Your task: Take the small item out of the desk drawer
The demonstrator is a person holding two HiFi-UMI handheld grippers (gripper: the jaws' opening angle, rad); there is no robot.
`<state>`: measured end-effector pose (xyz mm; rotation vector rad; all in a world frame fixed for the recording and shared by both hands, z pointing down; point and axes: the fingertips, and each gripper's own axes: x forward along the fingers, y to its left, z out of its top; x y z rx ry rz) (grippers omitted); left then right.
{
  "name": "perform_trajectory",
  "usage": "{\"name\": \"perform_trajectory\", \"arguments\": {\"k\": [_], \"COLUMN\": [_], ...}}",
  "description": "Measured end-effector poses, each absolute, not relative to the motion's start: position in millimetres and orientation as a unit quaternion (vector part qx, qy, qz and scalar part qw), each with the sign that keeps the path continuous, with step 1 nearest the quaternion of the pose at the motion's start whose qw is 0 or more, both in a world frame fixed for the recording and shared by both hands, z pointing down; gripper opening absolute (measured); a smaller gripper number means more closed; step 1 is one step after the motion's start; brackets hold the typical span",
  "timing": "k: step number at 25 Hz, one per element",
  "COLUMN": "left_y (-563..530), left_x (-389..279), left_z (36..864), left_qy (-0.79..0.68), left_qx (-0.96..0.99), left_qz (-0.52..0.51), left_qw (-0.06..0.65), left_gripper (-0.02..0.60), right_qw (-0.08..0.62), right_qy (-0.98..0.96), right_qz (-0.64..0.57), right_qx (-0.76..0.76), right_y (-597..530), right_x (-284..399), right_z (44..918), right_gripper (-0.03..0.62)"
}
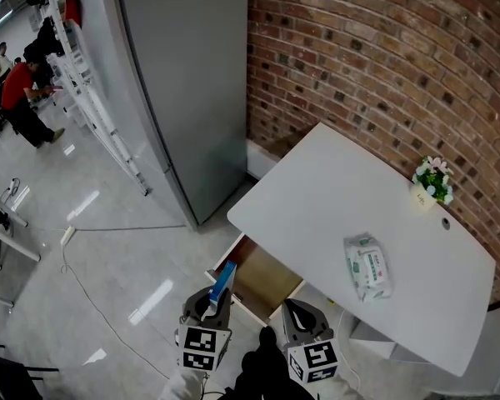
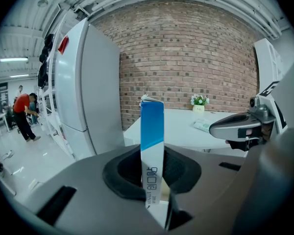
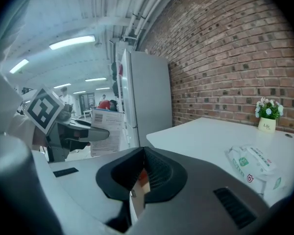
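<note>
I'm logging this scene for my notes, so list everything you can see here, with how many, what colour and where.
brick wall: one, red-brown, behind the desk
desk: one, white, against the wall
drawer: one, wood-coloured inside, pulled open under the desk
wipes pack: one, white and green, lying on the desk
flower pot: one, white flowers, on the desk's wall side
cabinet: one, grey, tall, left of the desk
person: one, red top, far upper left
box: one, blue and white, upright over the drawer's front corner
left gripper: one, black, shut on the box
right gripper: one, black, shut, empty
</note>
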<state>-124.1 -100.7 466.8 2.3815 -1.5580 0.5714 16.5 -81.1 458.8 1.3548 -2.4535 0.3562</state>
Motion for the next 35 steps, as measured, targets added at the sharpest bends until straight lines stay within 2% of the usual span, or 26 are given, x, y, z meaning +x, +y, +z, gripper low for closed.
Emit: {"name": "perform_trajectory", "arguments": {"k": [21,35], "left_y": [-61.0,-46.9], "left_x": [-130.2,-139.5], "left_z": [432.0,425.7], "left_qy": [-0.555,-0.564], "left_qx": [0.813,0.806], "left_qz": [0.125,0.128], "left_qw": [0.127,0.123], "left_gripper": [0.074,0.074], "right_qw": [0.135,0.127], "right_qy": [-0.862,-0.867], "right_qz": [0.089,0.093], "right_qx": [0.480,0.473], "right_y": [-66.5,-58.7], "right_x": [21.6,20.9], "right_z": [425.0,418.2], "right_gripper": [0.026,0.025]}}
